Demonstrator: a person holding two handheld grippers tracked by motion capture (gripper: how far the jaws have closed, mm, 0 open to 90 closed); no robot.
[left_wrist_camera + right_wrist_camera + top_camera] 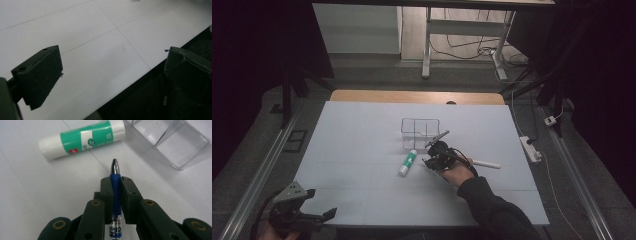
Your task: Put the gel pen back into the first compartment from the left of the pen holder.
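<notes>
Left gripper (312, 207) idles wide open at table's 7 o'clock edge, glue (81, 138) lies at center, right gripper (115, 181) just at its 3 o'clock clamps the pen (115, 180); grasp done, likely next: lift toward organizer (420, 133) at 12.

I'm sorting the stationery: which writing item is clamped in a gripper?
The blue-grip pen, pinched in the right gripper. The white marker and glue stick lie loose on the table.

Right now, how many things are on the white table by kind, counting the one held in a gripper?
Pens: 2, a blue-grip pen clamped in the right gripper and a white pen
Glue sticks: 1, glue stick
Clear organiser boxes: 1, organiser box
Total: 4
</notes>
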